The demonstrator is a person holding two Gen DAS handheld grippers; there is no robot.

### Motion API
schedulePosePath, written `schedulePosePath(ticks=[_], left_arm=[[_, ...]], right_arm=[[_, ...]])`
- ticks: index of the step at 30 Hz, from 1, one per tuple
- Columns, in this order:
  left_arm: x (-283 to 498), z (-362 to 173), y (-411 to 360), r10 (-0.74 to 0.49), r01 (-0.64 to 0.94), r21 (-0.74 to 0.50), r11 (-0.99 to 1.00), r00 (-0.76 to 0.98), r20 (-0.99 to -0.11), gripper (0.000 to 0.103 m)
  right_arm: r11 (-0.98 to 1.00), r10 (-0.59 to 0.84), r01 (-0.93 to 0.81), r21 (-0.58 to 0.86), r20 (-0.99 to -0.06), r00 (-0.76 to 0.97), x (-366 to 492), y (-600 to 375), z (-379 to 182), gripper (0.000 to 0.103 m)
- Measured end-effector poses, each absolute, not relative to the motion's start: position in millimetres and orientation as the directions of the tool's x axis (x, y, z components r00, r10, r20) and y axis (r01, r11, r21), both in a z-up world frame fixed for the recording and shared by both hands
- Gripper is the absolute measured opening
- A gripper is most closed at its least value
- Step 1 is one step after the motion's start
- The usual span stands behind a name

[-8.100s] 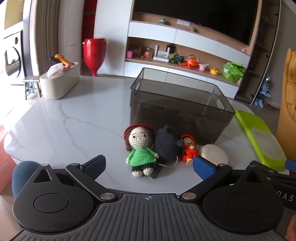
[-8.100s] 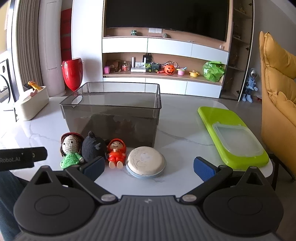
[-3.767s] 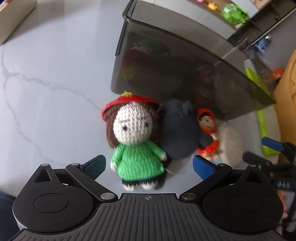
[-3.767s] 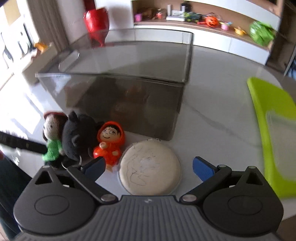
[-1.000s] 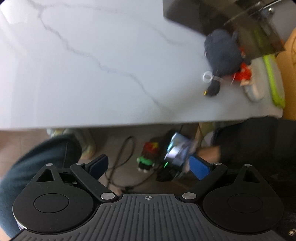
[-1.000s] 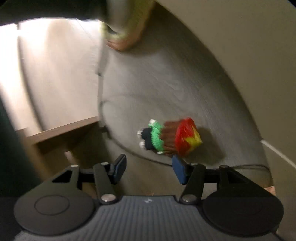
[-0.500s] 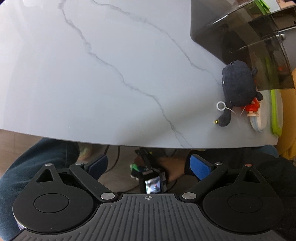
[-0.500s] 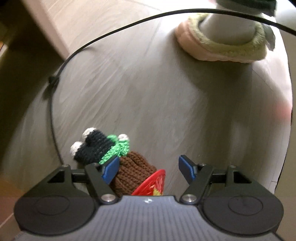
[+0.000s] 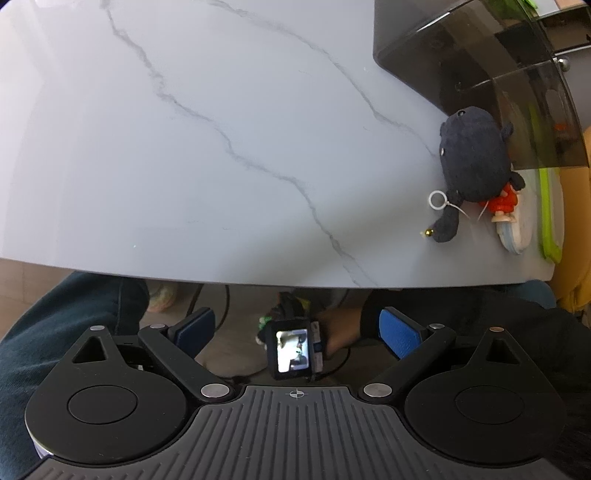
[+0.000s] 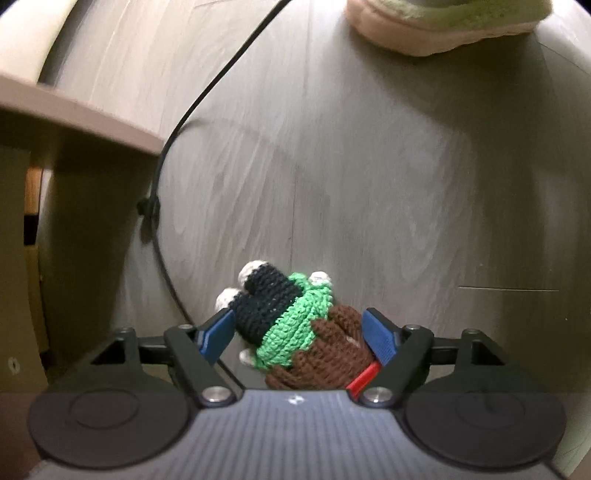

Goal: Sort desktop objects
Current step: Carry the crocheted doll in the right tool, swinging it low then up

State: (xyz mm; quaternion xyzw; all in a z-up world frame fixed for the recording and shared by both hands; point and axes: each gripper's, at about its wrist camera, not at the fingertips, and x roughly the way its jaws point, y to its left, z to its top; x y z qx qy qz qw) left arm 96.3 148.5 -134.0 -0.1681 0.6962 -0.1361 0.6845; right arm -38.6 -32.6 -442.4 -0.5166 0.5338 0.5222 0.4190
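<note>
The crochet doll (image 10: 291, 325) with green jumper, brown hair and red hat lies on its side on the wooden floor. My right gripper (image 10: 297, 325) points straight down over it. Its jaws are opening, the doll lies between the blue pads, and I see no squeeze on it. In the left wrist view that gripper's camera screen (image 9: 291, 349) shows under the table edge, held by a hand (image 9: 334, 332). My left gripper (image 9: 297, 328) stands open and empty above the marble table (image 9: 221, 147). A dark grey plush (image 9: 472, 162), a red figurine (image 9: 504, 199) and a round white pad (image 9: 517, 232) lie by the smoked bin (image 9: 480, 66).
A slipper (image 10: 443, 26) rests on the floor beyond the doll. A black cable (image 10: 173, 147) curves past the doll's left side, beside a wooden ledge (image 10: 74, 122). A leg in jeans (image 9: 55, 332) is at the table's near edge. A green lid (image 9: 550, 221) lies far right.
The right gripper has come down onto the doll and its jaws have widened, so the doll now lies between the pads. The left wrist view has hardly shifted.
</note>
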Motion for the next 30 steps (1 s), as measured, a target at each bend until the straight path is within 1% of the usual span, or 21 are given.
schedulePosePath(ticks=[4, 5, 8, 11, 12, 14, 17, 18, 19, 20, 23, 26, 28, 30], left_arm=[[97.1, -136.8, 149.1, -0.421, -0.056, -0.42, 0.906, -0.011, -0.907, 0.099], [97.1, -137.3, 149.0, -0.421, -0.056, -0.42, 0.906, -0.012, -0.907, 0.099], [95.7, -137.0, 149.3, -0.422, -0.057, -0.42, 0.906, -0.009, -0.907, 0.099], [92.8, -134.7, 149.8, -0.419, -0.058, -0.418, 0.907, -0.004, -0.908, 0.099], [90.9, -132.4, 150.3, -0.417, -0.059, -0.417, 0.907, 0.003, -0.909, 0.099], [87.1, -127.9, 151.3, -0.415, -0.061, -0.415, 0.908, 0.017, -0.91, 0.099], [79.2, -115.8, 153.6, -0.415, -0.068, -0.417, 0.906, 0.051, -0.909, 0.099], [75.7, -109.8, 154.4, -0.416, -0.069, -0.42, 0.905, 0.065, -0.907, 0.099], [71.4, -102.7, 154.9, -0.416, -0.068, -0.422, 0.904, 0.082, -0.906, 0.099], [66.1, -94.4, 155.1, -0.414, -0.065, -0.421, 0.905, 0.101, -0.905, 0.099], [47.0, -67.5, 155.2, -0.392, -0.05, -0.405, 0.913, 0.168, -0.904, 0.099], [24.7, -45.6, 157.3, -0.381, -0.045, -0.401, 0.915, 0.232, -0.895, 0.099], [11.2, -37.0, 159.6, -0.387, -0.036, -0.41, 0.911, 0.26, -0.884, 0.099], [0.7, -33.1, 161.9, -0.4, -0.025, -0.423, 0.906, 0.278, -0.874, 0.099]], right_arm=[[-0.137, -0.133, -0.988, 0.075, -0.99, -0.057, -44.4, -35.1, -456.0, 0.077], [-0.131, -0.141, -0.988, 0.078, -0.988, -0.06, -43.9, -36.1, -458.0, 0.073], [-0.047, -0.159, -0.996, 0.071, -0.985, -0.063, -36.7, -36.6, -459.4, 0.056], [0.07, -0.18, -0.996, 0.055, -0.981, -0.067, -19.9, -34.7, -453.5, 0.048], [0.073, -0.184, -0.995, 0.063, -0.98, -0.076, -15.4, -34.5, -449.6, 0.041], [0.104, -0.187, -0.992, 0.078, -0.978, -0.097, -5.8, -33.8, -437.8, 0.04], [0.204, -0.153, -0.969, 0.14, -0.973, -0.173, 10.1, -30.9, -404.4, 0.034], [0.234, -0.133, -0.958, 0.165, -0.971, -0.2, 13.1, -29.4, -392.6, 0.021], [0.254, -0.115, -0.949, 0.19, -0.968, -0.224, 15.2, -27.5, -379.5, 0.013], [0.265, -0.097, -0.94, 0.213, -0.964, -0.246, 16.6, -25.5, -365.5, 0.0], [0.225, -0.033, -0.946, 0.231, -0.969, -0.245, 8.5, -17.3, -330.8, 0.0], [0.199, 0.009, -0.959, 0.203, -0.979, -0.206, 6.0, -14.6, -299.6, 0.0], [0.213, 0.026, -0.961, 0.178, -0.984, -0.176, 10.2, -15.1, -287.8, 0.0], [0.264, 0.022, -0.948, 0.18, -0.983, -0.181, 17.1, -16.3, -290.4, 0.0]])
